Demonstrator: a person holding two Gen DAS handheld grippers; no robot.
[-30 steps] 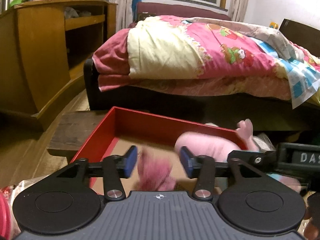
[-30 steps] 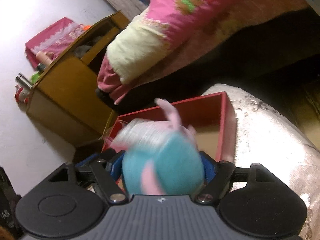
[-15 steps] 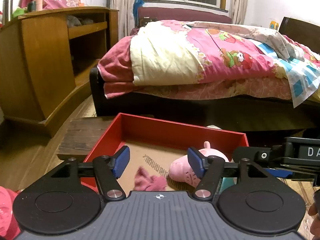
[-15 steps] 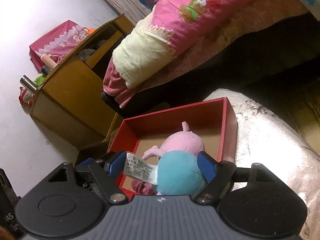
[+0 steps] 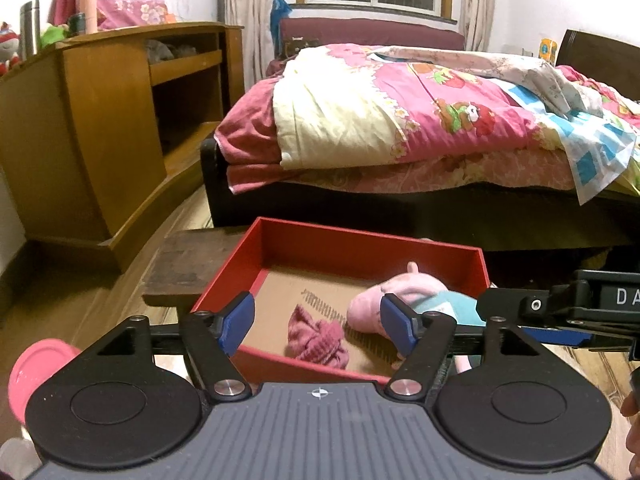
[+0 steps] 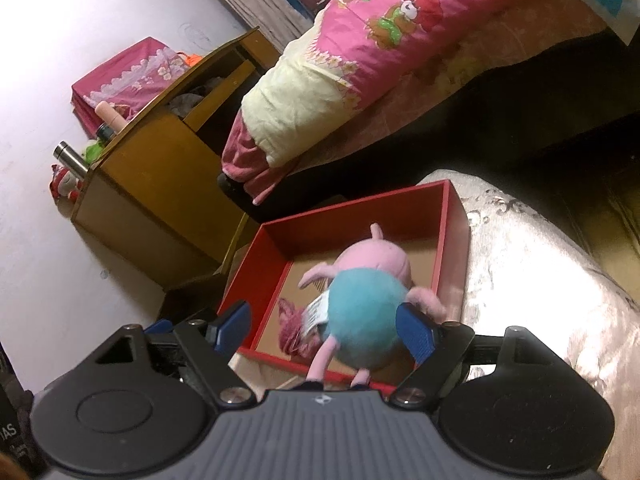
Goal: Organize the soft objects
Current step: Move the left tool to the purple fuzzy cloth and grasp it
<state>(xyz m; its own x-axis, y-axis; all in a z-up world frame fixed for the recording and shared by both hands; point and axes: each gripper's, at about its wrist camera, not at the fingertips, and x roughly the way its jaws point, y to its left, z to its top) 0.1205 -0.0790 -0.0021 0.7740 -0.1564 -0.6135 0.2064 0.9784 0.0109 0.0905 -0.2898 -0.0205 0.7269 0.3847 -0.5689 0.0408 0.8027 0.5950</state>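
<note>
Big stuff first: a bed (image 5: 400, 128) with a pink and cream quilt fills the top of the left wrist view from about 11 to 3 o'clock, and a wooden cabinet (image 5: 100, 128) sits at 9 to 10 o'clock.

Below centre is the red box (image 5: 360, 244) with a cardboard floor, partly resting on a dark wooden tabletop (image 5: 188, 264) at its 9 o'clock side.

Inside the box lies the pig plush (image 6: 368, 280), pink head, teal body. In the right wrist view its long axis runs roughly 12 to 6, head toward 12, legs hanging over the near wall.

A crumpled pink cloth (image 5: 316, 338) lies just beside it, at the plush's 8 o'clock.

The left gripper (image 5: 316, 326) has its jaws opening, nothing between them, the cloth lying loose below.

The right gripper (image 6: 324, 330) jaws are spread wide. The plush body sits between them, and I can't tell if the right-hand pad touches it.
</note>
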